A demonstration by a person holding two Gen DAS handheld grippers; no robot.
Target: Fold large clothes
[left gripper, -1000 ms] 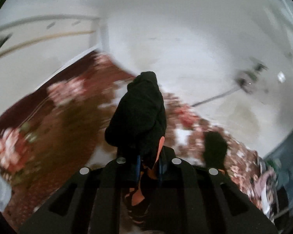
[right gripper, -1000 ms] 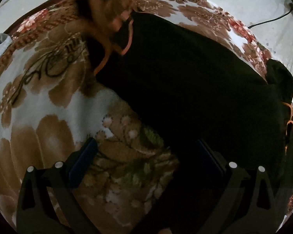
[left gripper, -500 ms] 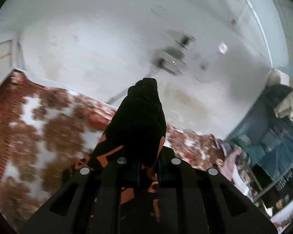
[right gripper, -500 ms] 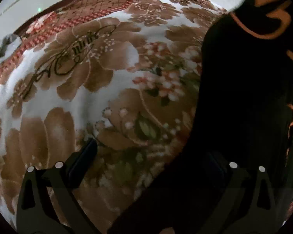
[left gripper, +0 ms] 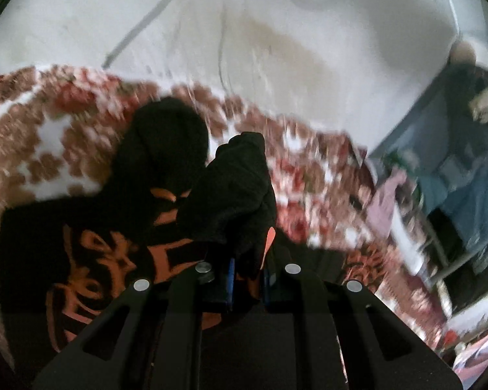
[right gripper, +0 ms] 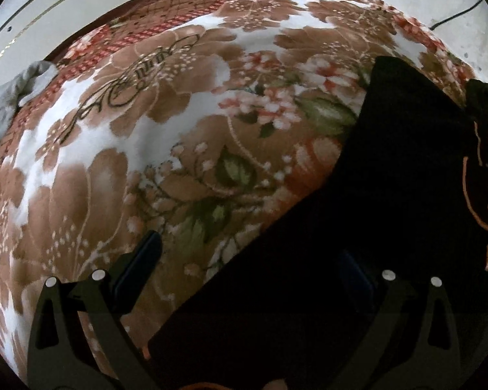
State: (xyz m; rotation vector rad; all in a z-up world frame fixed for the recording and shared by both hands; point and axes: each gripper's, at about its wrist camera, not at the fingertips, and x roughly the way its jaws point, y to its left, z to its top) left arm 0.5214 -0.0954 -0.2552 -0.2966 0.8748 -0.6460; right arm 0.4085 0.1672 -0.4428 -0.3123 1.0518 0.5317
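On the floral blanket (right gripper: pixel 185 149), black garment (right gripper: pixel 390 195) clamped in left gripper (left gripper: pixel 247 276), right gripper (right gripper: pixel 247 260) agape beside grey cloth (right gripper: pixel 22 87).

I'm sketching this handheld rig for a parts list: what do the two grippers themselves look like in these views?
Both are matte black. The left gripper has angular black finger arms with slot cut-outs, round silver screw heads and blue pads at its inner faces. The right gripper has open, triangular-framed black arms, the same silver screw heads, and dark blue-black rectangular pads. No cables, markings or sleeves show.
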